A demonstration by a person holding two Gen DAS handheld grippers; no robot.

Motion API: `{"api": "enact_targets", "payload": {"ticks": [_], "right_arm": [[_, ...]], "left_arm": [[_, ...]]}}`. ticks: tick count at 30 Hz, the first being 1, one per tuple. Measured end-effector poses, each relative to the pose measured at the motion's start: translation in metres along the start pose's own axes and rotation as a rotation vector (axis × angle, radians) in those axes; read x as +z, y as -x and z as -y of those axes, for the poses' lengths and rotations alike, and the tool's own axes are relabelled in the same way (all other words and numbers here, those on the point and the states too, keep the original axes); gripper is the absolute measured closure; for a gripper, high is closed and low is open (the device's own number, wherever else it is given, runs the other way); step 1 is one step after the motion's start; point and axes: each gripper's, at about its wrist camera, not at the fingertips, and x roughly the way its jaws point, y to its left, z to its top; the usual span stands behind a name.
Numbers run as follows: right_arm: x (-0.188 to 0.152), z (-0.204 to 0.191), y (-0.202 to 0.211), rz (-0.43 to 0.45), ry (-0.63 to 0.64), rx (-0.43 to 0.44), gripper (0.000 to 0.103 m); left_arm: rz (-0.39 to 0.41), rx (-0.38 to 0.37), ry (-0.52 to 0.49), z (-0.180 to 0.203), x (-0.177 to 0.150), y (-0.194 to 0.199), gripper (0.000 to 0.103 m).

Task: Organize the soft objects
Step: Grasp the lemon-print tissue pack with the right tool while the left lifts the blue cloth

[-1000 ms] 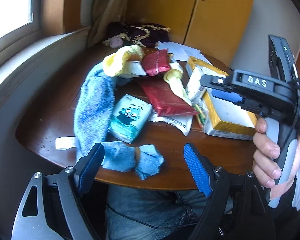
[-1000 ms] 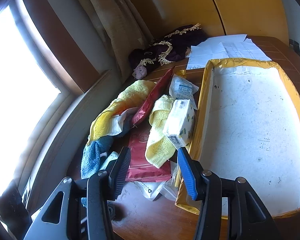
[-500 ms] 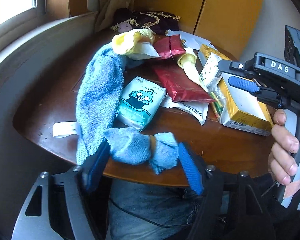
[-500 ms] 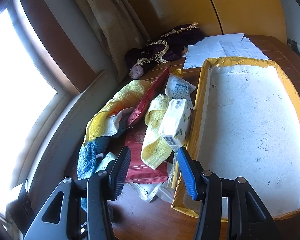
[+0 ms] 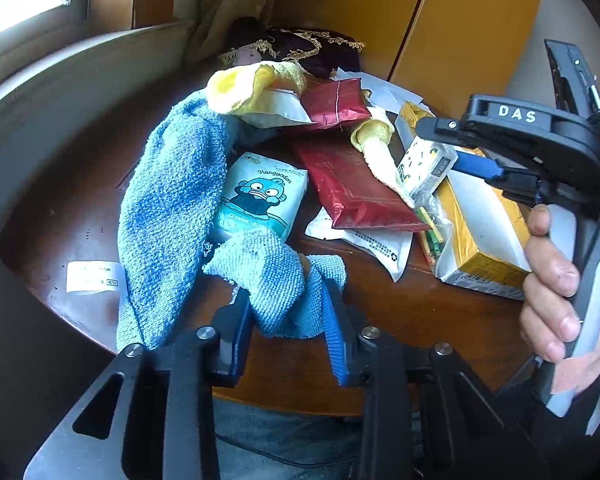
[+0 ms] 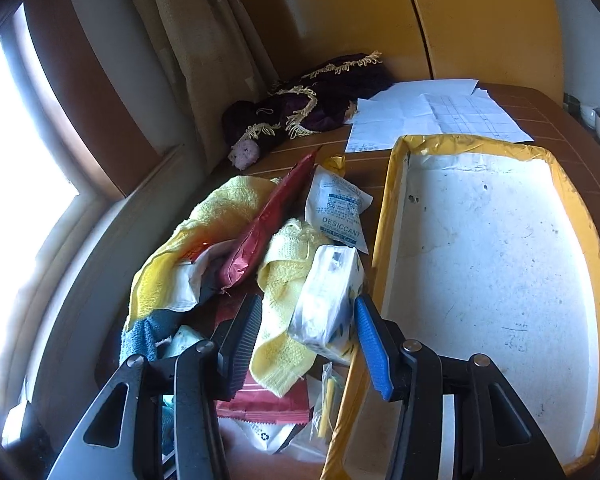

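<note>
Left wrist view: the left gripper (image 5: 286, 320) is clamped on a bunched end of the blue towel (image 5: 172, 216), its blue-padded jaws pressing the cloth from both sides at the near edge of the round wooden table (image 5: 380, 296). The rest of the towel runs away from the gripper along the left of the cartoon tissue pack (image 5: 260, 200), up to a yellow towel (image 5: 240, 86). Right of the tissue pack lie a dark red pouch (image 5: 352, 188) and a white mailer bag (image 5: 372, 240). Farther right, a hand (image 5: 556, 288) holds the right gripper (image 5: 440, 148) — its tips reach a small white tissue pack (image 5: 424, 164) beside the yellow-taped foam box (image 5: 480, 232).

Right wrist view: the right gripper (image 6: 306, 338) stands with its jaws apart, one on each side of the small white tissue pack (image 6: 324, 304), which rests on a pale yellow cloth (image 6: 280, 320) — I cannot tell whether either pad touches it. Just right of the pack is the foam box (image 6: 388, 208); behind the pack, a desiccant sachet (image 6: 336, 212).
</note>
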Motion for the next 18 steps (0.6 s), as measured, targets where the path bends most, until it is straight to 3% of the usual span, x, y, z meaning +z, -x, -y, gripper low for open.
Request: {"api": "enact_targets", "payload": {"ticks": [1, 7, 18], "right_arm": [[-0.001, 0.000, -0.002, -0.004, 0.002, -0.011, 0.068], [-0.001, 0.000, 0.006, 0.020, 0.001, -0.027, 0.079], [0.003, 0.007, 0.055, 0.136, -0.054, 0.088, 0.079]], "left_arm": [[-0.004, -0.010, 0.006, -0.001, 0.001, 0.000, 0.075], [-0.011, -0.093, 0.045, -0.004, 0.004, 0.011, 0.076], [0.052, -0.197, 0.056, 0.002, 0.016, 0.038, 0.076]]}}
